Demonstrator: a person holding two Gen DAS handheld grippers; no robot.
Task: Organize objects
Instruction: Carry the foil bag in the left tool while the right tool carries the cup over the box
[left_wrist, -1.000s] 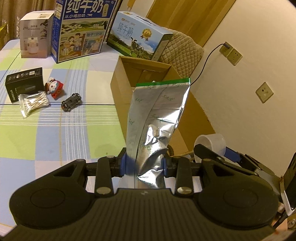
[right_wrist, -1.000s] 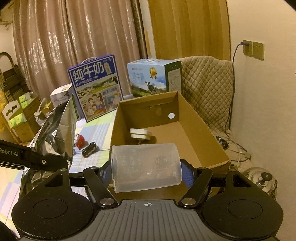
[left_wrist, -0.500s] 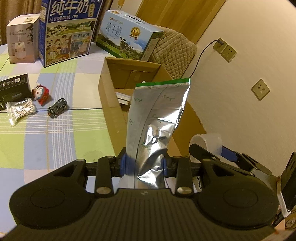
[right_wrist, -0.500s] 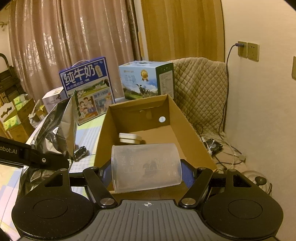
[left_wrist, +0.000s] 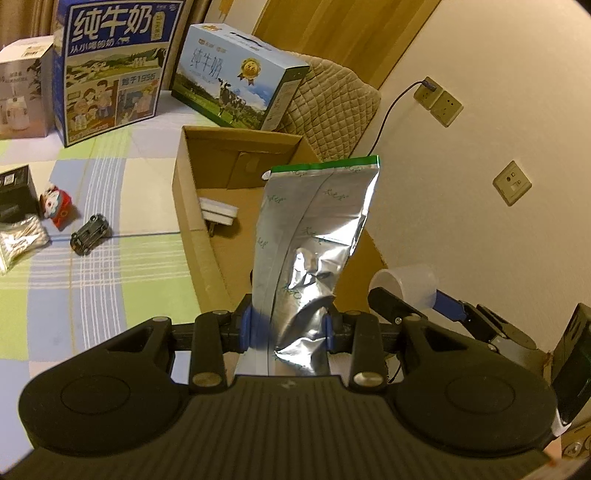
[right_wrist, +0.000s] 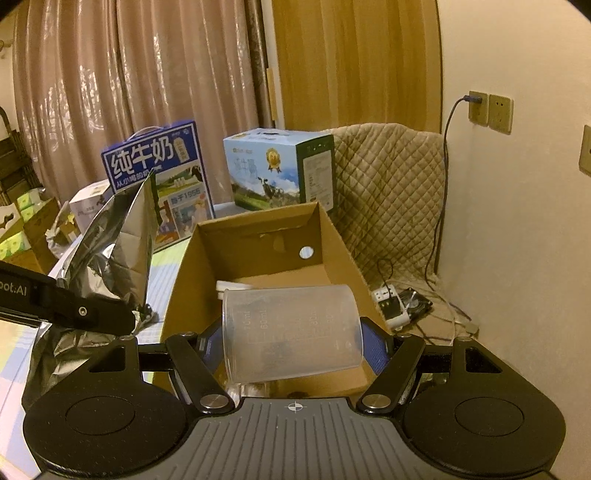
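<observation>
A crinkled silver foil pouch with a green top edge (left_wrist: 314, 236) is being pinched upright at its lower end by the left gripper (left_wrist: 290, 328). A translucent plastic measuring cup (right_wrist: 291, 332) is being clamped on its side by the right gripper (right_wrist: 293, 341). Both are being held near the open brown cardboard box (right_wrist: 340, 243), probably so that they can be dropped in beside the white adapter (left_wrist: 219, 214) already lying inside.
</observation>
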